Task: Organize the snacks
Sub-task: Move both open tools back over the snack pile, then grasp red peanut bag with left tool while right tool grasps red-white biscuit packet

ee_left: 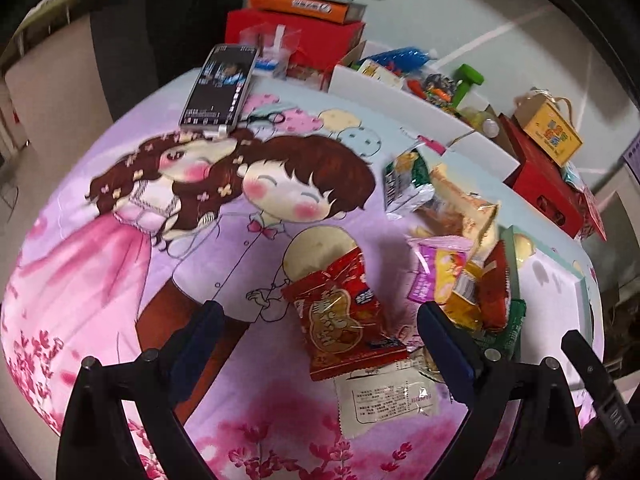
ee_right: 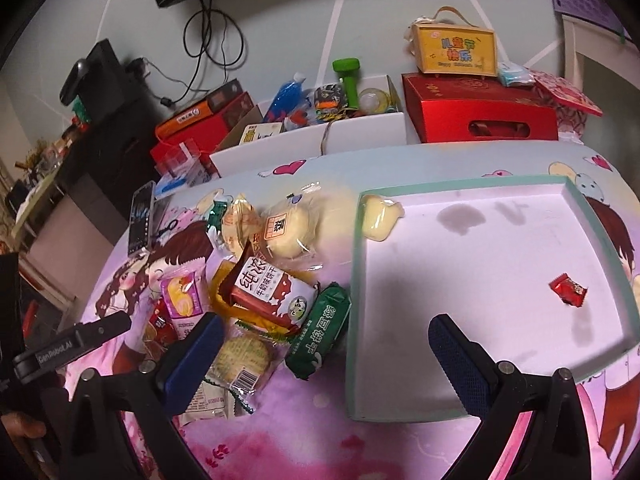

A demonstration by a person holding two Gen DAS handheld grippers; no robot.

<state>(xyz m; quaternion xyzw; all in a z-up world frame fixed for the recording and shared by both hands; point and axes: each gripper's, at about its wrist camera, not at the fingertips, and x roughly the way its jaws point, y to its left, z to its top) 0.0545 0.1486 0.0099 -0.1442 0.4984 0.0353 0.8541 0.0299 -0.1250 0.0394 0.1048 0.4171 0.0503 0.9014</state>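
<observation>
A red peanut packet (ee_left: 344,312) lies on the cartoon-print cloth between the fingers of my open left gripper (ee_left: 320,328), which hovers just above it. A white packet (ee_left: 384,400) lies beneath its near edge. The snack pile (ee_left: 464,256) spreads to the right. In the right wrist view my open right gripper (ee_right: 328,344) hangs over the left rim of the shallow teal-edged tray (ee_right: 352,280). The tray holds a small red candy (ee_right: 568,289) and a pale bun (ee_right: 382,216) at its far corner. A green packet (ee_right: 320,330), a red-and-white packet (ee_right: 272,288) and a biscuit pack (ee_right: 240,354) lie left of the tray.
A phone (ee_left: 218,88) lies at the cloth's far edge. Behind the table stand a white box of odds and ends (ee_right: 332,108), red boxes (ee_right: 476,112) and a yellow gift box (ee_right: 456,50). The other gripper (ee_right: 72,344) and a hand show at the left.
</observation>
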